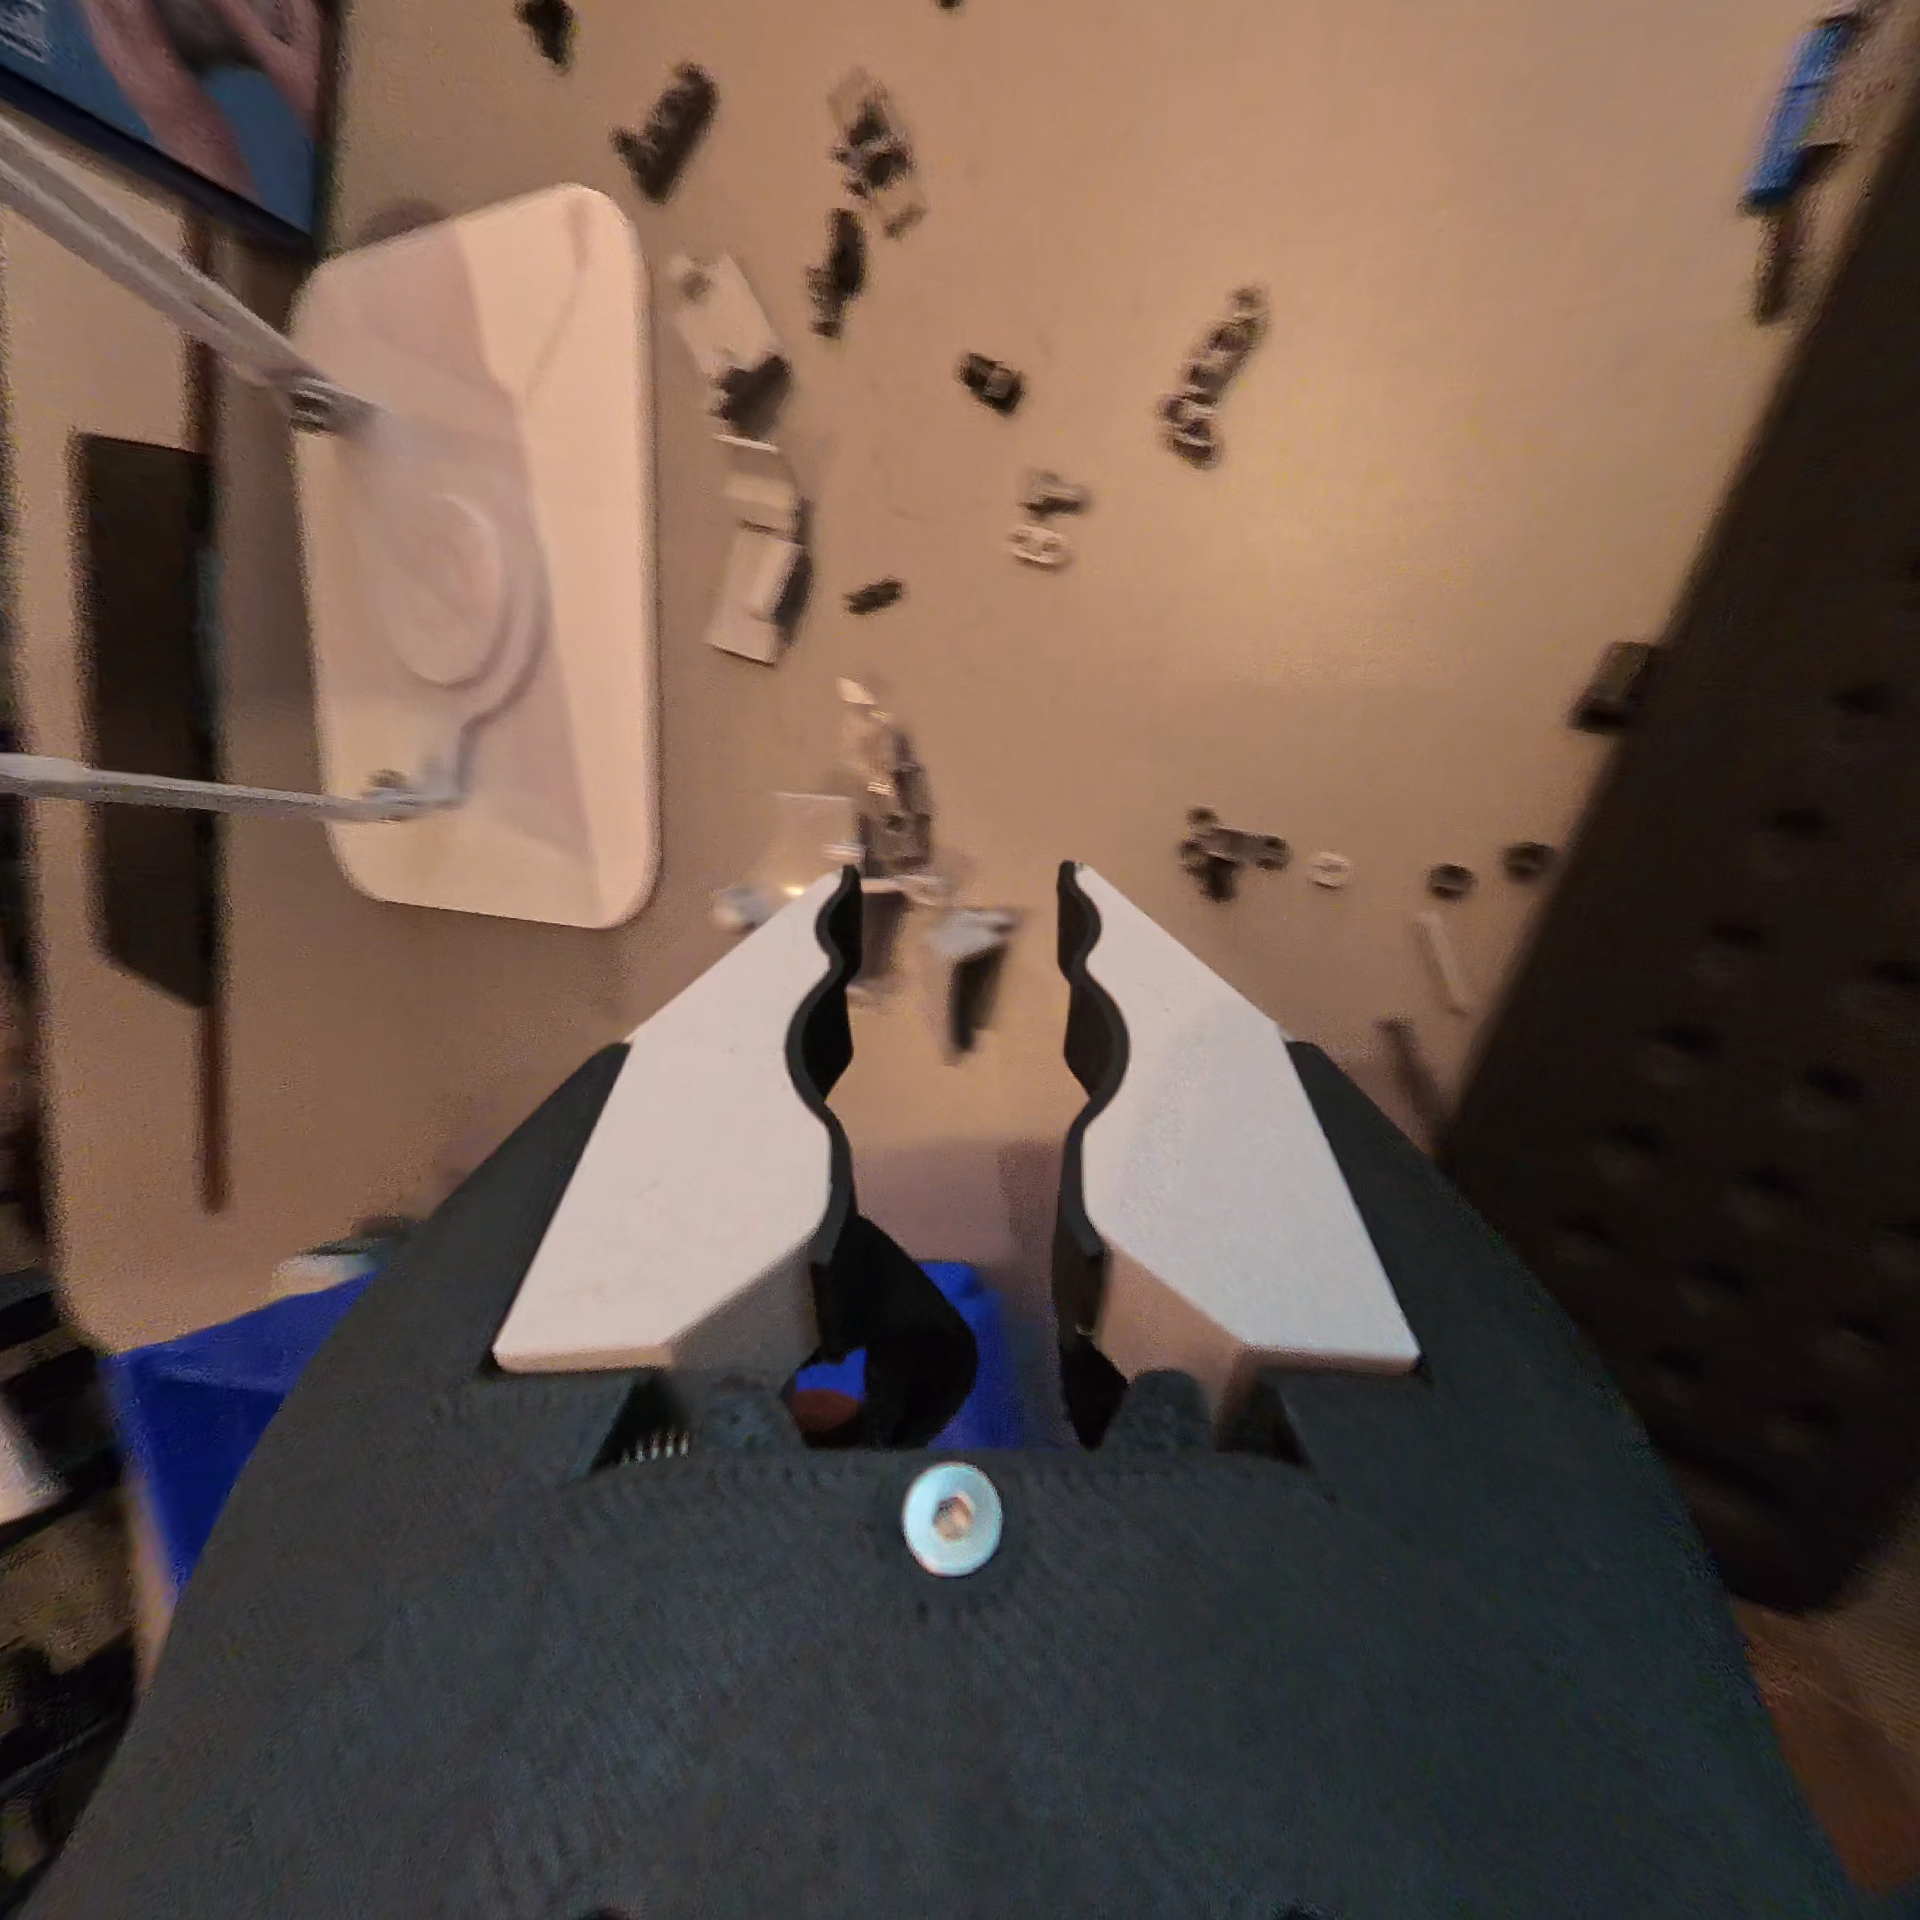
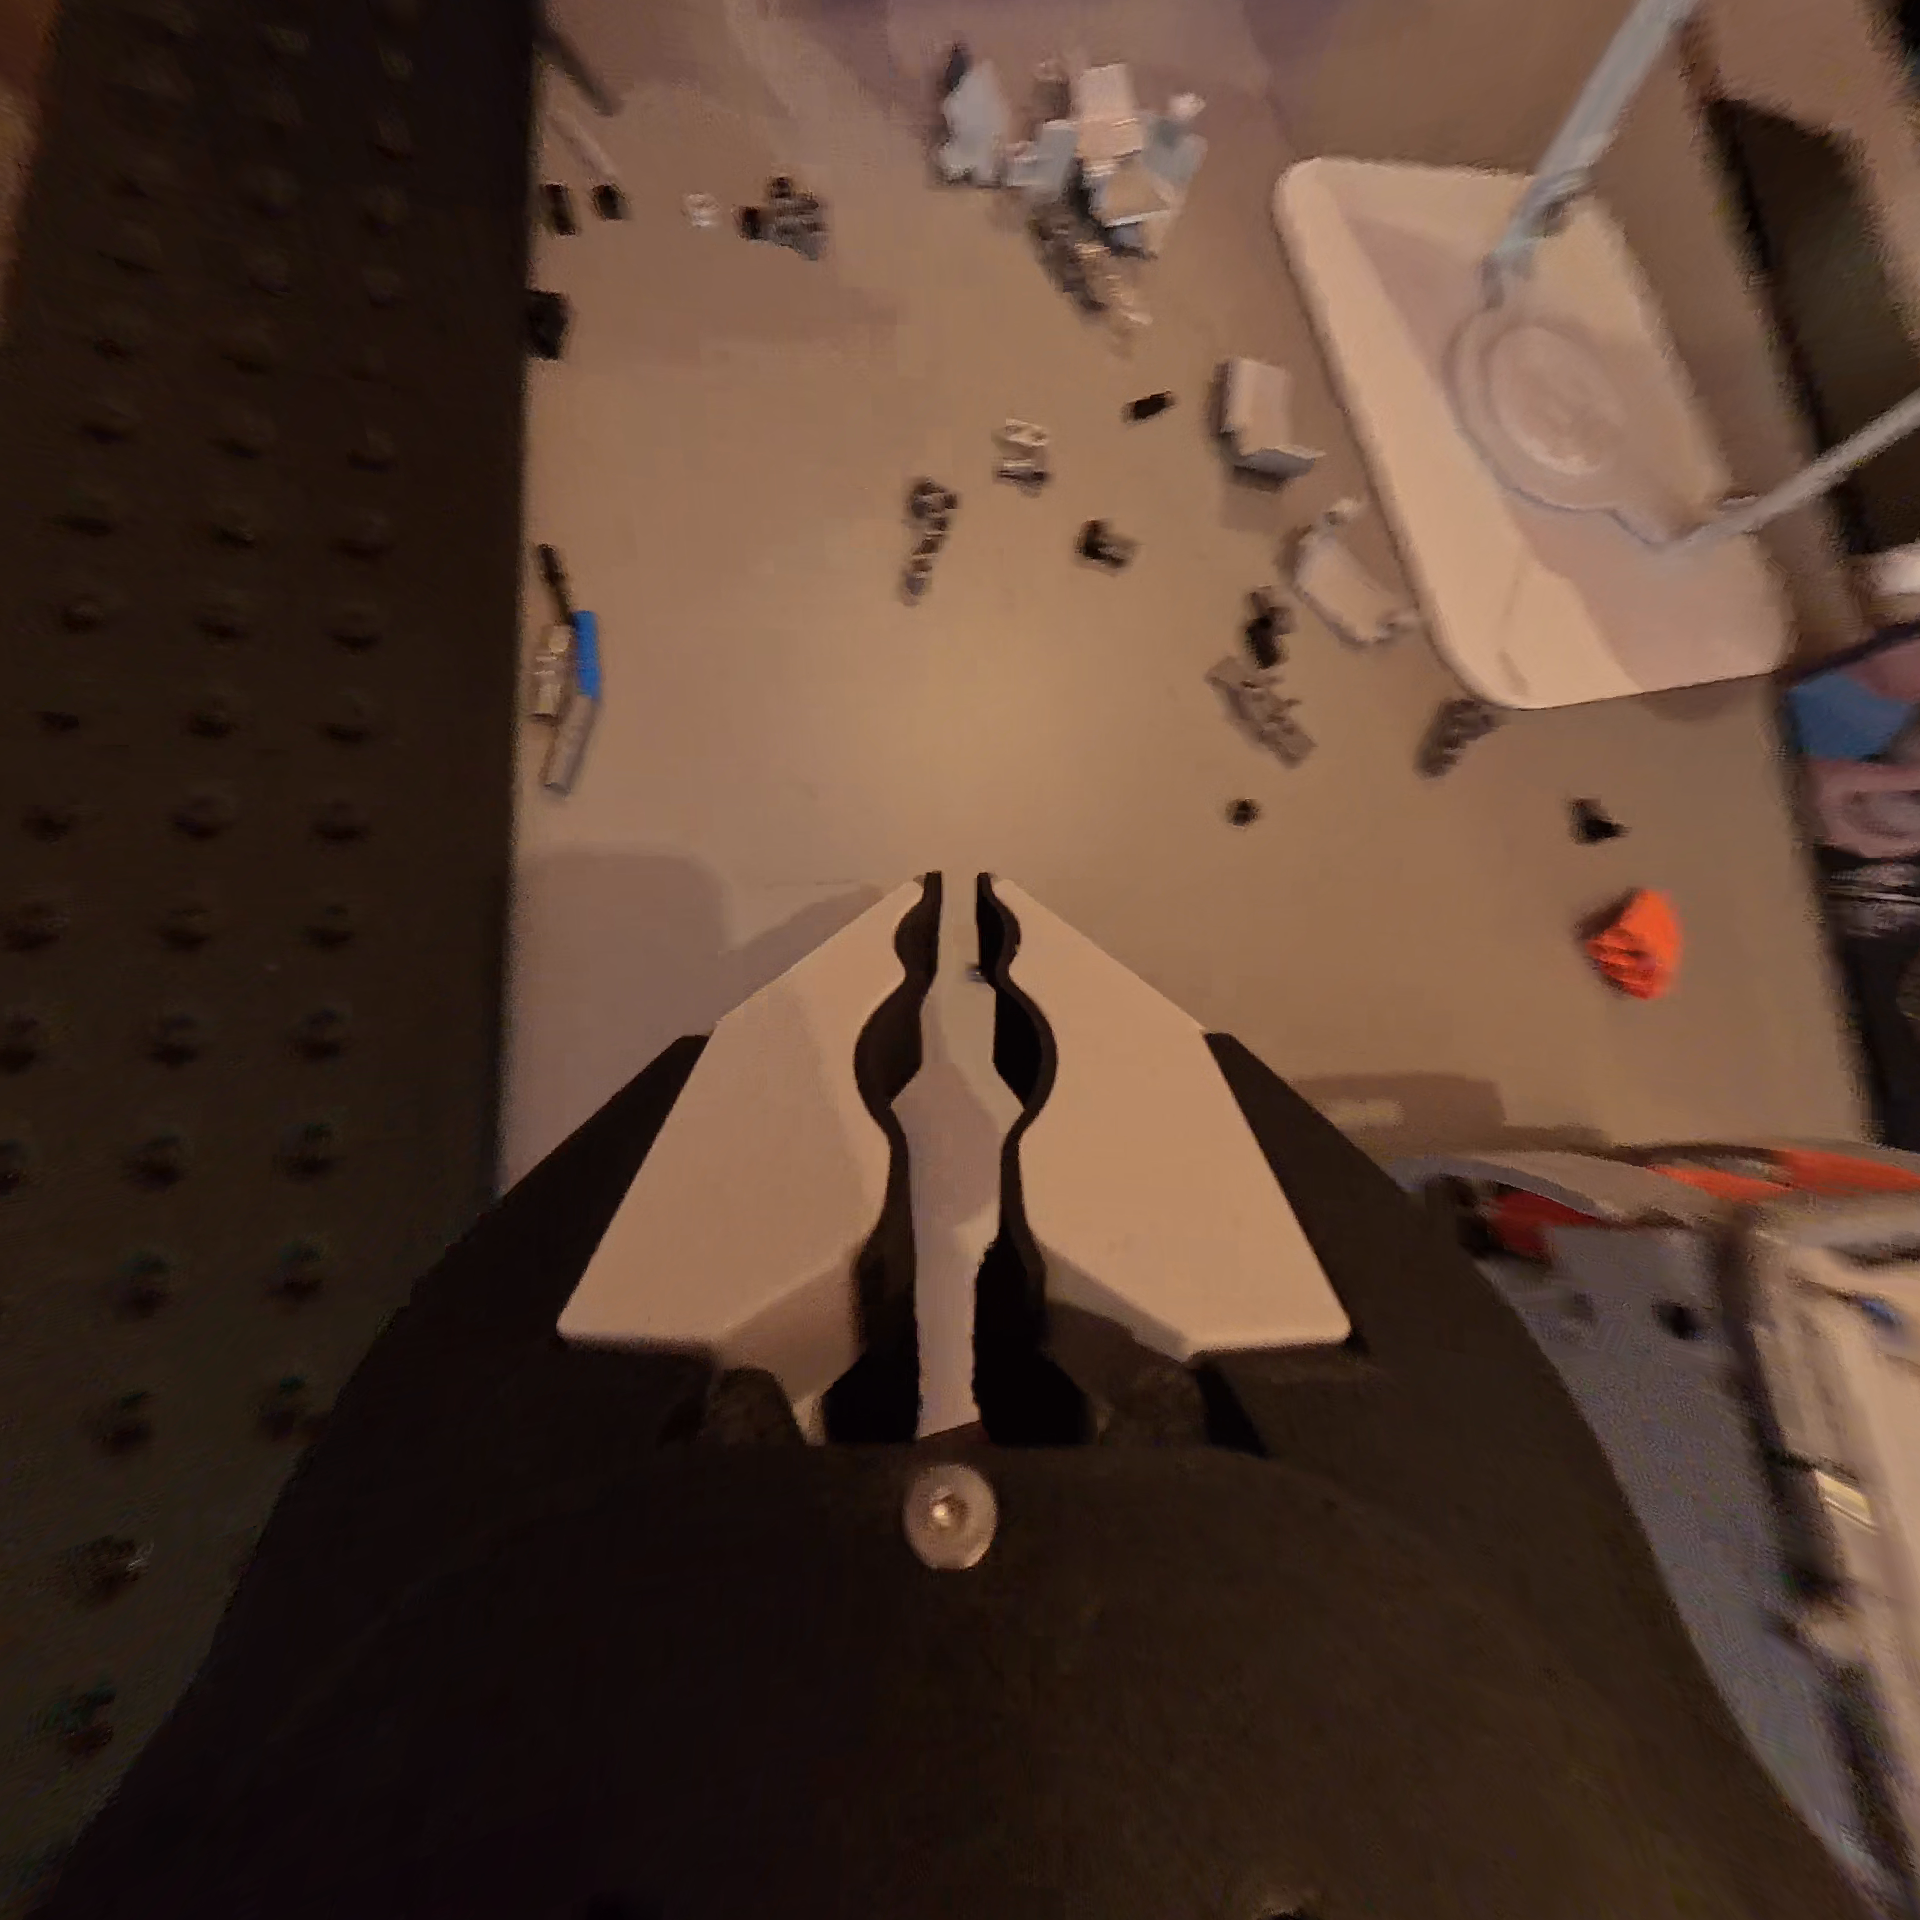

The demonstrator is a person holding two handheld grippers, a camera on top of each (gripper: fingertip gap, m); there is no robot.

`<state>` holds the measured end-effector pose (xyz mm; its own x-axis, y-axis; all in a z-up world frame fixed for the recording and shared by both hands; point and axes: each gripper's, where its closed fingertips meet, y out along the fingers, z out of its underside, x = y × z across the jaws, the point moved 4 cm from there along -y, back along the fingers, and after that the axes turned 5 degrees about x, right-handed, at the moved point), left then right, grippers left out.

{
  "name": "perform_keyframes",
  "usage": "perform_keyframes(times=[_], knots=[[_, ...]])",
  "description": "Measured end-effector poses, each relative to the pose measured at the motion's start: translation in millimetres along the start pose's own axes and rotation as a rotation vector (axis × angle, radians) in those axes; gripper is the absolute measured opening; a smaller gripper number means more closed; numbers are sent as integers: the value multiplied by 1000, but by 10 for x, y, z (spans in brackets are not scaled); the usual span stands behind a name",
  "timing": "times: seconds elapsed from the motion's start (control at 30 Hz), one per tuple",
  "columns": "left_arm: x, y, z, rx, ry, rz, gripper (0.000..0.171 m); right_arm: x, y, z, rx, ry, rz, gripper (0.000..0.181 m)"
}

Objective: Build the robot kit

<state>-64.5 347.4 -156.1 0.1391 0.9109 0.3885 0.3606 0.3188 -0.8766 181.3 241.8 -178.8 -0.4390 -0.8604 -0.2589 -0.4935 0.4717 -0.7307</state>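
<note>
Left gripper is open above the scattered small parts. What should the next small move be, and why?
Probably ease the left gripper forward and down toward the grey-and-black part just past its fingertips. Its jaws stand apart with nothing between them, and that part is the nearest one on the table. The view is blurred, so a slow approach seems wise.

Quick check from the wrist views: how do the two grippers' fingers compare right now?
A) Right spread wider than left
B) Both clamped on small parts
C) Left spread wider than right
C: the left gripper shows a wide gap between its fingers, the right gripper only a slit; neither holds anything.
</note>
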Motion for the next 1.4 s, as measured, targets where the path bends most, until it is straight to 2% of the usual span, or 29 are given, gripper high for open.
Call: perform_keyframes(times=[0.1,0.17,0.37,0.47,0.6,0.8,0.93,1.07,1.17,1.3,1.4], knots=[[-325,-62,40,-65,-14,53,42,234,144,53,26,4,-124,32],[-527,-82,80,-116,-43,124,44,373,227,63,56,-18,-178,36],[-738,-17,302,-166,-127,187,51,685,428,-189,26,-52,-304,32],[-744,4,339,-180,-145,173,51,772,545,-235,61,-75,-341,20],[-738,-6,284,-243,-149,157,49,782,648,-262,84,-83,-344,17],[-600,7,173,-301,-137,94,49,732,665,-324,87,-105,-334,24],[-368,-47,53,-336,-135,-14,51,602,665,-403,61,-97,-288,33],[8,-218,-116,-378,-157,-173,55,433,632,-530,-67,-81,-195,40],[434,-455,-248,-386,-168,-377,55,272,590,-574,-128,-55,-108,45],[1030,-679,-381,-347,-185,-580,58,-65,361,-826,-244,-25,66,56],[1463,-690,-442,-348,-255,-634,58,-420,145,-1070,-284,-19,197,65]])
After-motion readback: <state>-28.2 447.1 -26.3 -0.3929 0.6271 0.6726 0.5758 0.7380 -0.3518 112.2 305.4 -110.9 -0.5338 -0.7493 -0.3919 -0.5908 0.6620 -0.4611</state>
